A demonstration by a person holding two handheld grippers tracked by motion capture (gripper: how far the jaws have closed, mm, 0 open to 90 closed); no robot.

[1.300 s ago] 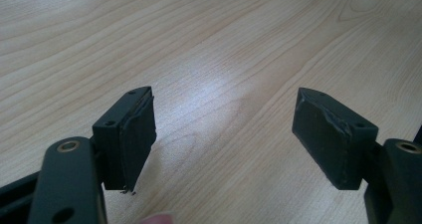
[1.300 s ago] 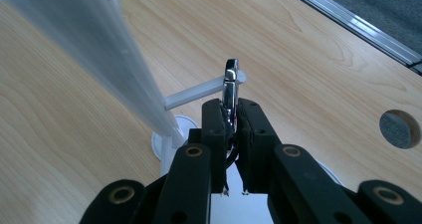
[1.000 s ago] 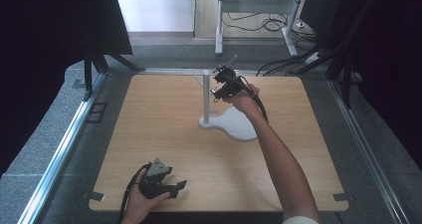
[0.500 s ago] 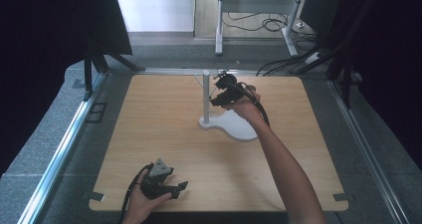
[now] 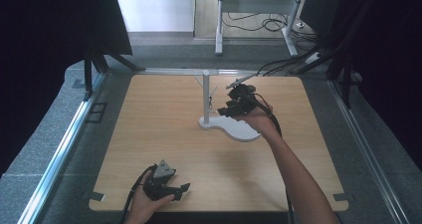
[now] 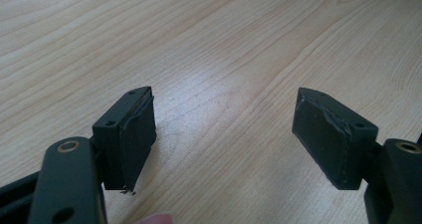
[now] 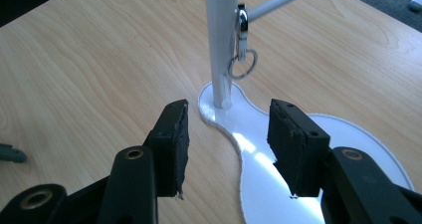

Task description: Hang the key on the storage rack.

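So the keyring (image 7: 242, 55) is hanging off a peg (image 7: 278, 1) on the white stand (image 5: 205, 97), sitting up near the top middle of the right gripper view, right beside the pole. In the high view it's just a tiny dark dangle (image 5: 211, 100) next to the pole, a little above the centre of the frame. It's made of a shiny clip on top and a round ring below, hanging free with nothing touching it except the peg.

The stand's base (image 7: 343, 149) is spreading out as a white blobby plate toward the lower right of the right gripper view, catching a bit of glare.

The right gripper (image 7: 226, 144) is sitting just off the ring, low in that view, jaws pointing at the pole. Its jaws have just been opening and there's nothing between them, only base and wood showing through the gap, so it's let go. In the high view it's (image 5: 225, 110) hovering over the base, right of the pole, with the person's forearm running down to the bottom right.

The left gripper (image 5: 181, 190) is resting way off at the bottom of the high view, left of centre, on the table (image 5: 149, 129). Its jaws are standing wide apart in its own view (image 6: 221, 134), holding nothing, just bare wood grain between them.
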